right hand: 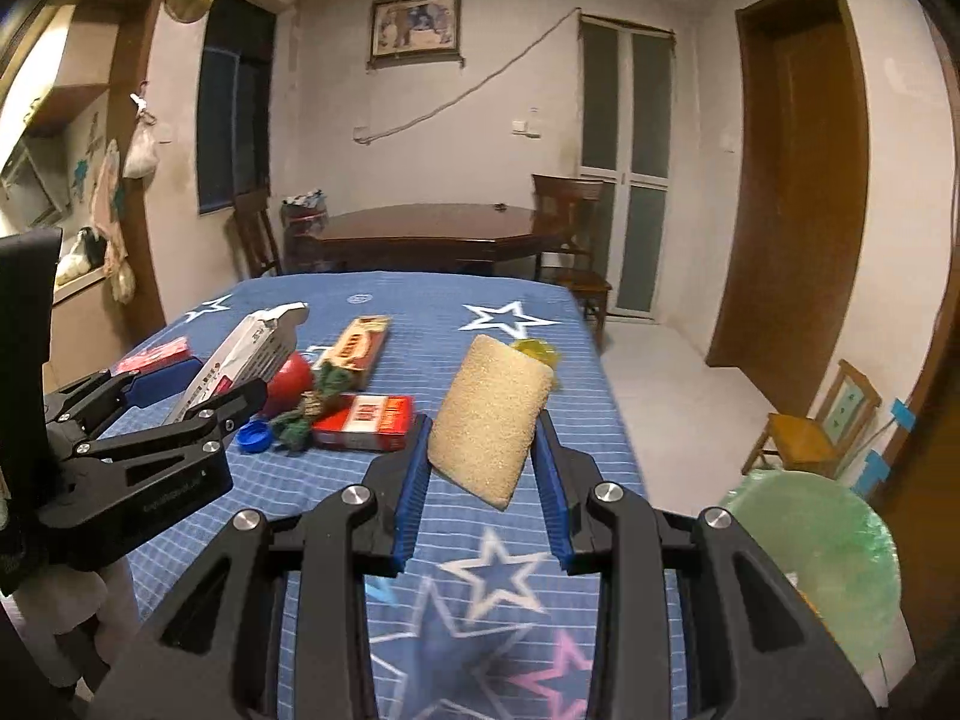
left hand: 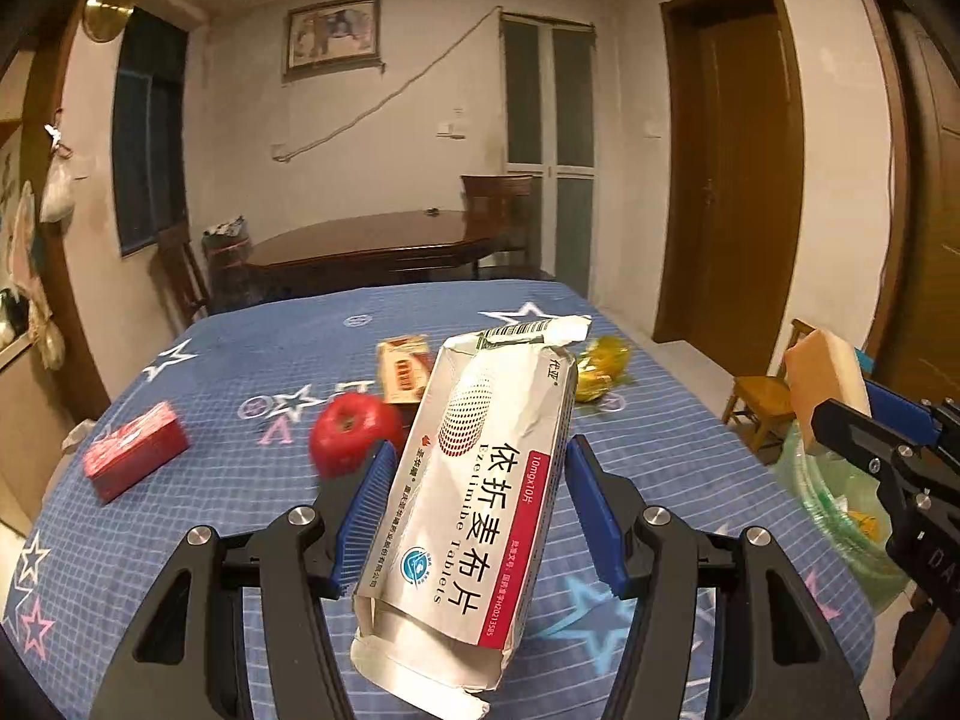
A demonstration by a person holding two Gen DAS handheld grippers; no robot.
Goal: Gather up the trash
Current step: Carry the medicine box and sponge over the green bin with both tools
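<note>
My left gripper (left hand: 477, 504) is shut on a crumpled white medicine box (left hand: 480, 480), which stands tilted above the blue star-patterned table (left hand: 240, 360). In the right wrist view that left gripper (right hand: 225, 378) shows at the left edge with the white medicine box (right hand: 240, 348) in its jaws. My right gripper (right hand: 483, 480) is shut on a tan sponge (right hand: 489, 420), held over the table's right side. The left wrist view catches the right gripper (left hand: 840, 414) and the sponge (left hand: 825, 372) at the far right, above a bin lined with a green bag (left hand: 840, 498).
On the table lie a red apple (left hand: 351, 432), a red box (left hand: 135, 456), a cigarette pack (right hand: 366, 420), a long carton (right hand: 357, 354), a blue cap (right hand: 255, 438), a green twine bundle (right hand: 306, 408) and a yellow wrapper (left hand: 603, 366). The green-bagged bin (right hand: 822, 540) stands off the table's right edge beside a small wooden chair (right hand: 804, 438).
</note>
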